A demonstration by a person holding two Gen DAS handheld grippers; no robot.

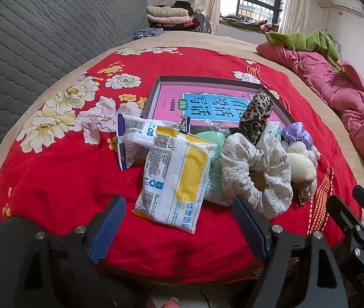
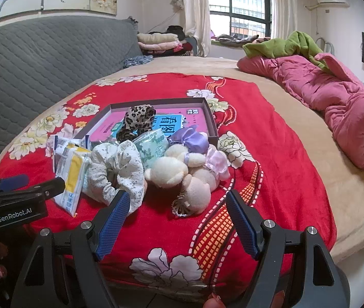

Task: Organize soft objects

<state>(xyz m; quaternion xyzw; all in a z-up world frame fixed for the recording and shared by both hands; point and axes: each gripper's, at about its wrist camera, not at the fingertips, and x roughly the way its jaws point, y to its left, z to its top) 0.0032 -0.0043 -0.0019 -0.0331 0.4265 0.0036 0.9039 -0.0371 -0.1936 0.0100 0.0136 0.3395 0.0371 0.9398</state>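
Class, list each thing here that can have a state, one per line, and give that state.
Left gripper: open, empty.
Right gripper: open, empty.
Box: lidless, holding a book.
Leopard scrunchie: leaning on box edge.
White scrunchie: loose on blanket.
Yellow packet: sealed, lying flat.

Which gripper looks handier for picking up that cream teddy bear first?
The right gripper, probably. It is open and the bear lies just ahead between its fingers. The left gripper, also open, faces the yellow packet, with the bear off to its right behind the floral scrunchie.
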